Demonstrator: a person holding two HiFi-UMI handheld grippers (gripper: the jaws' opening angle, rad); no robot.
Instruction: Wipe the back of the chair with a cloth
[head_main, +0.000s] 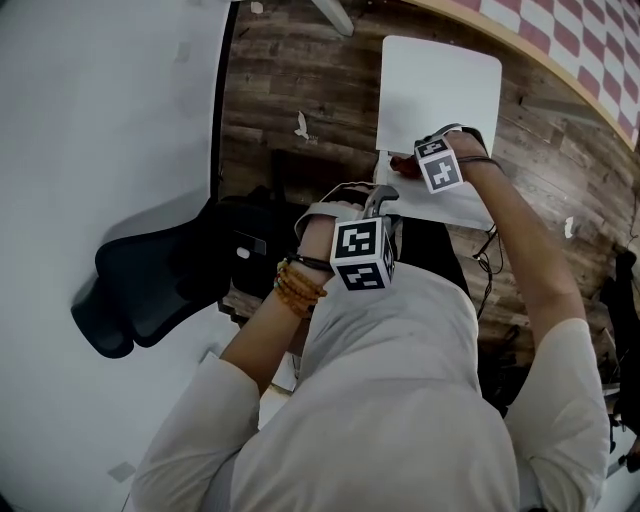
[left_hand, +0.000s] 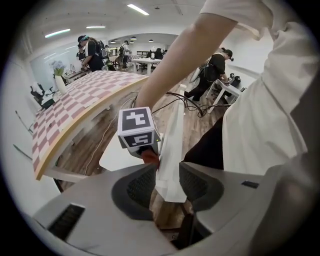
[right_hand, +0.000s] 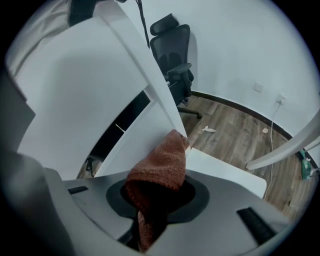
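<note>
A white chair stands in front of me, its seat (head_main: 440, 80) beyond its thin back (head_main: 450, 205), which I see edge-on from above. My left gripper (head_main: 385, 200) is shut on that back; in the left gripper view the white panel (left_hand: 172, 150) sits pinched between the grey pads (left_hand: 140, 187). My right gripper (head_main: 412, 165) is shut on a rust-red cloth (head_main: 403, 165). In the right gripper view the cloth (right_hand: 162, 170) bunches out of the jaws, its tip touching the chair back (right_hand: 135, 135) just above the seat (right_hand: 227, 172).
A black office chair (head_main: 150, 285) stands at the left by the white wall (head_main: 100, 120). A checkered table (head_main: 570, 35) curves past the far right. Cables (head_main: 490, 260) lie on the wood floor. People (left_hand: 215, 67) stand far off in the room.
</note>
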